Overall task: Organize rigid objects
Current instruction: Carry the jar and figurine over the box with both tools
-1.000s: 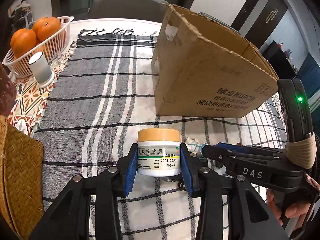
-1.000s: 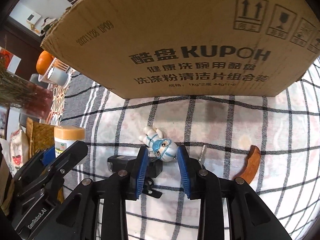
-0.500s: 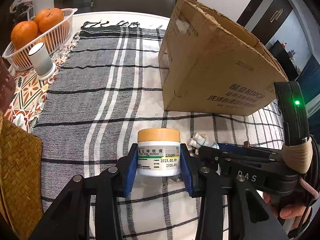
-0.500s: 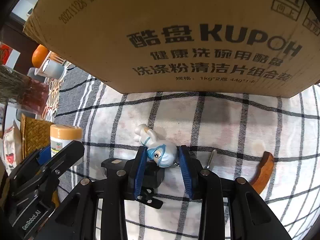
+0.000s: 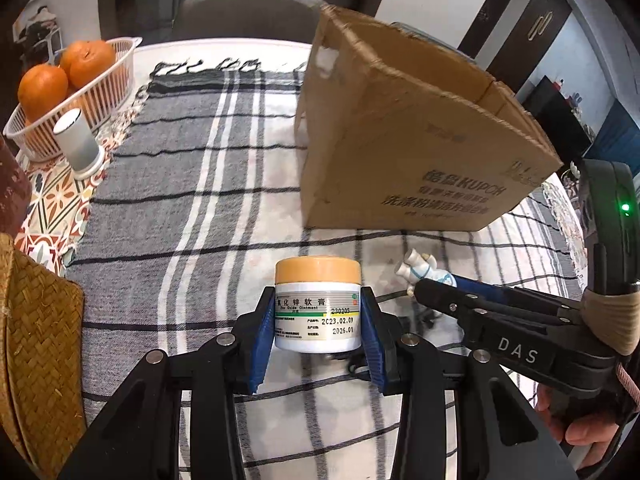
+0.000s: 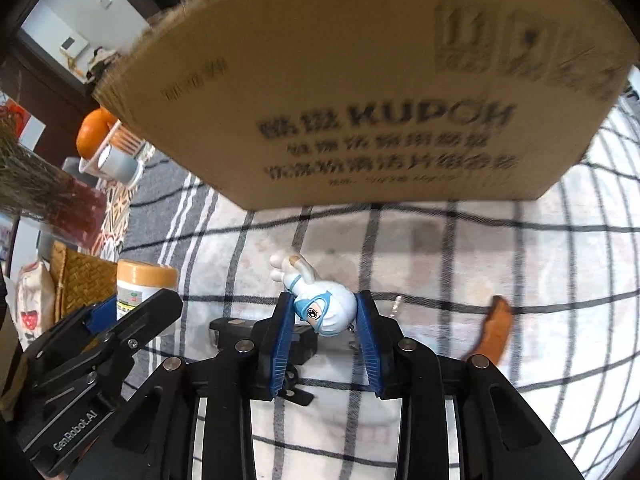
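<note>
Right wrist view: right gripper (image 6: pixel 323 322) clamped on small white-and-blue toy figure (image 6: pixel 324 307), now lifted off checked cloth. Left gripper (image 5: pixel 318 330) unchanged, gripping orange-lidded white ointment jar (image 5: pixel 318 307).

Grey chair (image 5: pixel 248 12), dark doors (image 5: pixel 516 20).

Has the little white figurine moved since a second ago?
Yes. The figurine, clamped in the right gripper, has lifted off the plaid cloth, toward the cardboard box.
</note>
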